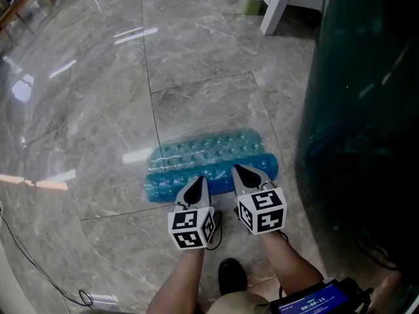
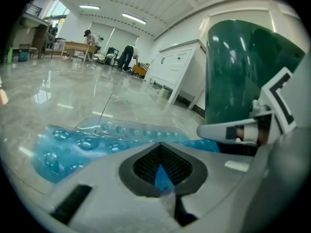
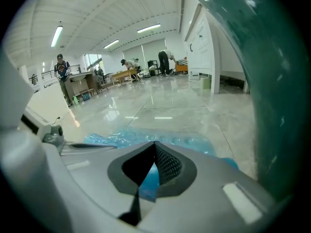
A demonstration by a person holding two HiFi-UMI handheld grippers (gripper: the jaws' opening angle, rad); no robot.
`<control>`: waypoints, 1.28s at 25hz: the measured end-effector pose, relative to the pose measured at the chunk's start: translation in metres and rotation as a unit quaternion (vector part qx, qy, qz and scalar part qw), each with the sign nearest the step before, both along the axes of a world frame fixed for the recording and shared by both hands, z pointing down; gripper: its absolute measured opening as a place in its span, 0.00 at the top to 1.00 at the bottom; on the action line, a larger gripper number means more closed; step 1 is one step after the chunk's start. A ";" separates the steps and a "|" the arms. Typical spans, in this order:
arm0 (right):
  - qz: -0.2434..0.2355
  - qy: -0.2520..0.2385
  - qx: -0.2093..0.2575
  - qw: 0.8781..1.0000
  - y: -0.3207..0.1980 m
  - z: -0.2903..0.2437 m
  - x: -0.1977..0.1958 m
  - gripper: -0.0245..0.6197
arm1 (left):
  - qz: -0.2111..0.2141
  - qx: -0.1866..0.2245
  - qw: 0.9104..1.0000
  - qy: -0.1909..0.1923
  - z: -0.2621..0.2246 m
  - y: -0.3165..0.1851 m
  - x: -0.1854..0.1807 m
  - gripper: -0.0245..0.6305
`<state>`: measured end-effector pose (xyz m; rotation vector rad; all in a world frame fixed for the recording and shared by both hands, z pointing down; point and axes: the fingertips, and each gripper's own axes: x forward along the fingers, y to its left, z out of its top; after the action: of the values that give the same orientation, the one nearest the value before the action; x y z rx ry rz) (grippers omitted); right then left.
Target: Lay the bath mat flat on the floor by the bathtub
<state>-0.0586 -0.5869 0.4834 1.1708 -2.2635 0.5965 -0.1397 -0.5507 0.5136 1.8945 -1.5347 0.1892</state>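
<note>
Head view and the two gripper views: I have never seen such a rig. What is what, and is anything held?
No robot: a person holds a left gripper and a right gripper, each carrying a marker cube. The head view looks down from the person's head; each gripper view looks along its own jaws. On the marble floor, beside the dark green bathtub, lies a blue bubbled bath mat, apparently doubled over. Both grippers are shut on its near edge.

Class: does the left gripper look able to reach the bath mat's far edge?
Likely not: left gripper is shut on the near edge of the blue bubbled plastic bath mat; nothing blocks it.
</note>
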 end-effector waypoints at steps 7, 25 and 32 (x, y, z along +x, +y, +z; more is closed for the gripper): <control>-0.003 0.056 -0.036 0.998 -0.027 0.027 0.009 0.95 | 0.017 -0.003 1.000 0.002 -0.006 0.015 0.008 0.95; -0.012 0.067 -0.043 0.997 0.046 0.043 0.033 0.95 | 0.001 -0.013 1.000 -0.010 -0.008 0.004 0.009 0.95; -0.017 0.065 -0.057 0.996 0.051 0.035 0.025 0.95 | 0.008 -0.020 1.000 0.002 -0.004 0.016 0.000 0.95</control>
<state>-0.0337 -0.5355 0.5187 1.0822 -2.1066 0.6093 -0.1398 -0.5345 0.5099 1.8761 -1.5029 0.2213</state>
